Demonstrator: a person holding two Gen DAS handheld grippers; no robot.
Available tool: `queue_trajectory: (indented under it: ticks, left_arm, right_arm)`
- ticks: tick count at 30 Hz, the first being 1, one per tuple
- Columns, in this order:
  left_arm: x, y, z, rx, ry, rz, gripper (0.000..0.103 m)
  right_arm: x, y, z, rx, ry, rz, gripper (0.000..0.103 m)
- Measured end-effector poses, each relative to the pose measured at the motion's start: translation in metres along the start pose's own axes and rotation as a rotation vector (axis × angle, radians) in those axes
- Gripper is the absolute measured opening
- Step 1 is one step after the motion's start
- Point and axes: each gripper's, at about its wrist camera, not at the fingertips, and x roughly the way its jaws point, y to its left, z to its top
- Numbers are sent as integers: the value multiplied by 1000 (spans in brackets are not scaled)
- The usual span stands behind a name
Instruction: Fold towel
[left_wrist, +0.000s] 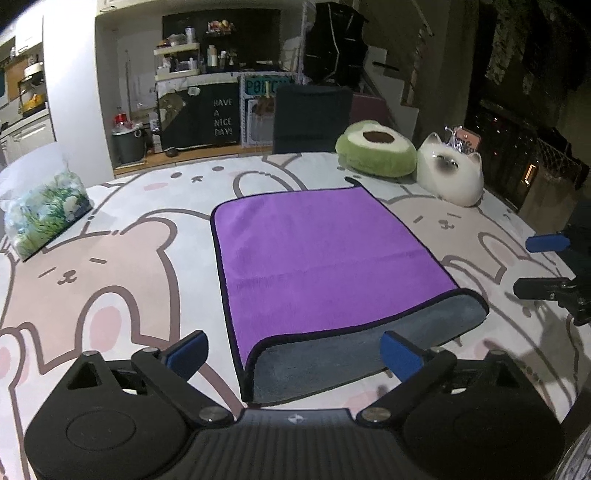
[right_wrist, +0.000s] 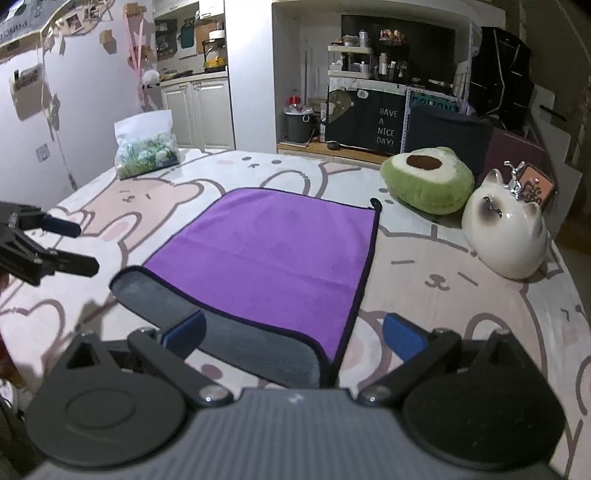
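Observation:
A purple towel (left_wrist: 321, 251) with a grey underside lies on the cartoon-print table (left_wrist: 110, 288). It is folded over, and a grey strip (left_wrist: 351, 350) of the lower layer shows along its near edge. My left gripper (left_wrist: 295, 354) is open and empty, just above that near edge. In the right wrist view the towel (right_wrist: 273, 254) lies ahead, and my right gripper (right_wrist: 295, 338) is open and empty over its near right corner. The right gripper also shows at the right edge of the left wrist view (left_wrist: 543, 264), and the left gripper at the left edge of the right wrist view (right_wrist: 74, 245).
A green avocado cushion (left_wrist: 376, 151) and a white cat figure (left_wrist: 450, 173) sit at the table's far right. A clear bag of green and white items (left_wrist: 44, 210) stands at the far left. A dark chair back (left_wrist: 312, 116) is behind the table.

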Motion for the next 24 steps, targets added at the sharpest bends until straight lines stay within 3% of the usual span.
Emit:
queue_trajectory:
  ticks: [5,9,14,18,24]
  left_arm:
    - [18,14,-3,-24,36,-42,85]
    - [31,25,-4,-47,65,-71,76]
    - [46,38,-6,-71,124,-97,70]
    - [54,44,-5,-83,141,-124,69]
    - [70,51,-3,-105,206,-157,44]
  right_arm:
    - [24,-9,-6,2,40,47,103]
    - [36,-12,-11,1,20,72,103]
    - [57,-16,-11,3,86,74,101]
    - [72,-24,-11,51,151,101,68]
    - [85,-37,-16,138,225,108,48]
